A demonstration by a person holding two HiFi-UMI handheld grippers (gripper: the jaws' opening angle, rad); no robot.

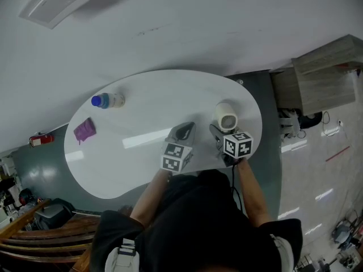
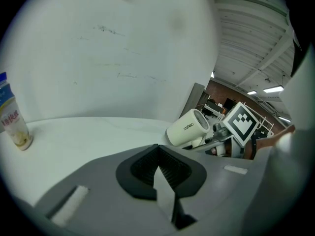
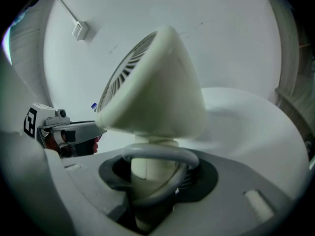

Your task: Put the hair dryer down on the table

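Pale grey wall fills the background behind a white, kidney-shaped table (image 1: 142, 92), the largest thing in the head view. Below it a person in a black top (image 1: 198, 220) stretches both forearms over the near edge. The left gripper (image 1: 184, 130) hangs over the middle of the table with its jaws pressed together and nothing between them. Just to its right, the right gripper (image 1: 218, 134) is clamped on the handle of the cream hair dryer (image 1: 226, 117), a loop of grey cord (image 3: 160, 154) lying across the front of the handle. The hair dryer sits over the table's right end, barrel uppermost; whether it touches the top I cannot tell. Well apart at the left end lies a bottle with a blue cap (image 1: 109, 101), and nearer the person a small purple thing (image 1: 85, 130).
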